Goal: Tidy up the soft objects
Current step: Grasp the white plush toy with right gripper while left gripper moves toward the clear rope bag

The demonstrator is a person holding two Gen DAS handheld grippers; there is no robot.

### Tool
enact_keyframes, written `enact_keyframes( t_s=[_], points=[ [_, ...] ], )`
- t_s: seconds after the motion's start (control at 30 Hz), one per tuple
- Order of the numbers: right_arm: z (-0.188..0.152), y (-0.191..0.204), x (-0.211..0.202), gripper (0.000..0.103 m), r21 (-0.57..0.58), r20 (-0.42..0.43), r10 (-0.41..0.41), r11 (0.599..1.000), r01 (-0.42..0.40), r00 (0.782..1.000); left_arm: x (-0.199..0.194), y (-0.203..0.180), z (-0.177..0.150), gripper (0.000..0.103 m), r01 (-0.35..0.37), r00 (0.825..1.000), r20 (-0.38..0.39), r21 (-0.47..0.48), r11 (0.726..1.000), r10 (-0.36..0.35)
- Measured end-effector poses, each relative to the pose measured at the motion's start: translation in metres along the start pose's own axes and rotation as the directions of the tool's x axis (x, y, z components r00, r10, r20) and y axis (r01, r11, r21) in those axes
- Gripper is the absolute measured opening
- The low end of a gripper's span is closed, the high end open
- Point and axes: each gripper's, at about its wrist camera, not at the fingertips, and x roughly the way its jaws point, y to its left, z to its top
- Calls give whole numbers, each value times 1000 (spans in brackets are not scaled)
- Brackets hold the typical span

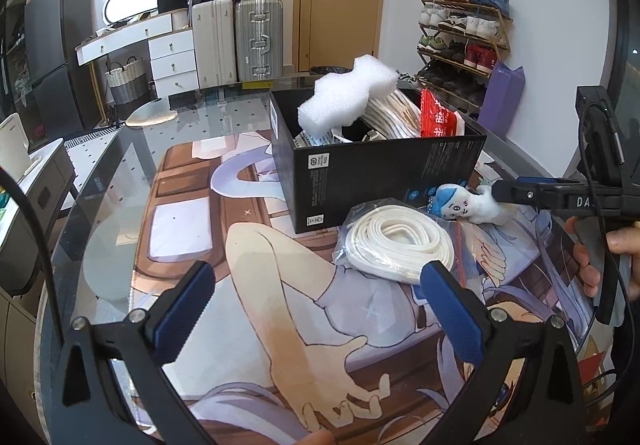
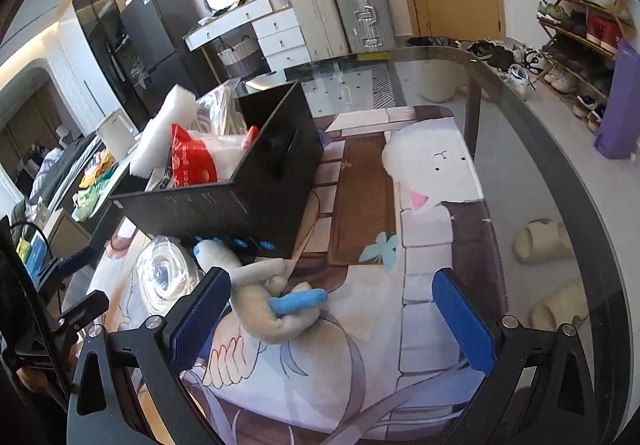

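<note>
Your left gripper (image 1: pixel 316 299) stands wide apart over the mat, just before the bagged white cord (image 1: pixel 396 241). Your right gripper (image 2: pixel 332 309) is also spread, its left finger touching the plush doll (image 2: pixel 264 297) beside the black box (image 1: pixel 360 173).

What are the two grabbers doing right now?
Left gripper: open, holding nothing, near the bagged white cord.
Right gripper: open, around the plush doll, not squeezing it.

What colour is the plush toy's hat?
Blue; the plush toy shows its hat best in the left wrist view.
</note>
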Motion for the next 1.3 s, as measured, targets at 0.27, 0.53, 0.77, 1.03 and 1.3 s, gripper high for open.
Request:
enact_keyframes(
  t_s=[0.27,0.53,0.77,1.03,1.3],
  points=[
    [-5,9,3,102,-50,-30,11,999,-13,999,0,-1,-1,103,4,1000,-6,9,1000,-3],
    [-13,20,10,102,-100,-78,27,994,-35,997,1,-4,-1,103,5,1000,-15,25,1000,-5],
    [-16,32,13,102,-135,-79,18,990,-28,997,1,-4,-2,103,7,1000,-20,21,1000,-7],
    [-13,40,17,102,-121,-68,39,992,-47,997,2,-5,-3,103,5,1000,-23,28,1000,-5],
    [-12,48,18,88,-134,-62,53,989,-61,997,3,-4,-3,103,8,1000,-28,26,1000,-7]
  ],
)
